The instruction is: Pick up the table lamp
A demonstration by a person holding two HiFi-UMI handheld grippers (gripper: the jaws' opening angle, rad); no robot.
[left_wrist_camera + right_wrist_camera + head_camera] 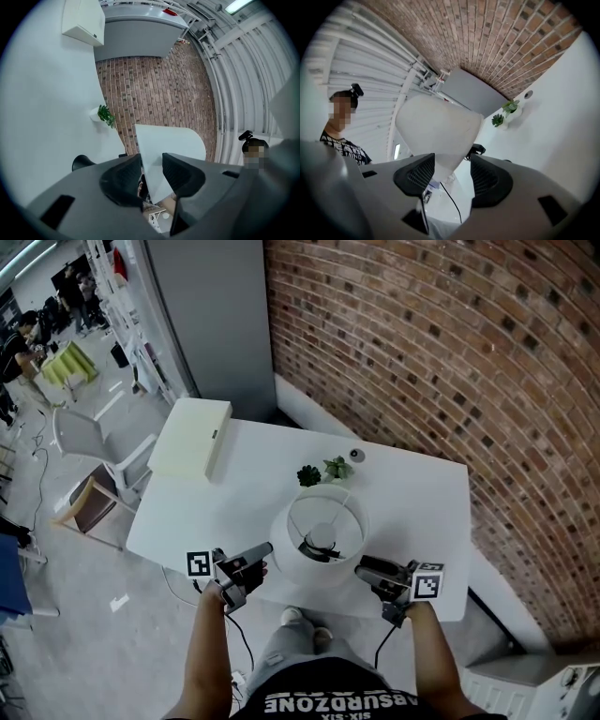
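The step in hand is taking hold, before any lift. The white table lamp (323, 563) with its open-topped drum shade (349, 521) appears to stand on the white rectangular table (422, 493), close to the near edge and between the two grippers. The left gripper (152, 165) comes at the shade from the left; in the left gripper view the pale wall of the shade fills the gap between its jaws and both pads seem to press on it, so I judge this side clenched on the shade. The right gripper (452, 169) reaches in from the right; the lower part of the shade sits between its jaws and lies against one pad, but a strip of table shows between the shade and the other pad, so this side is released.

The next move probably calls for the right jaws to close on the shade; then both hands should rise together and level, since a thin shade may buckle or tip on its stand if one side leads. Whether the shade is fixed firmly to the dark fitting (322, 545) inside it I cannot tell.

The table top is plain and smooth; farther back stand small green potted plants (323, 471) and a small grey round object (356, 455), well apart from the lamp; a cream flat box (192, 437) rests on the far left corner. A red-brown brick wall (422, 343) runs along the right; a grey panel (211, 315) rises behind; a white chair (89, 432) stands on the pale floor to the left.
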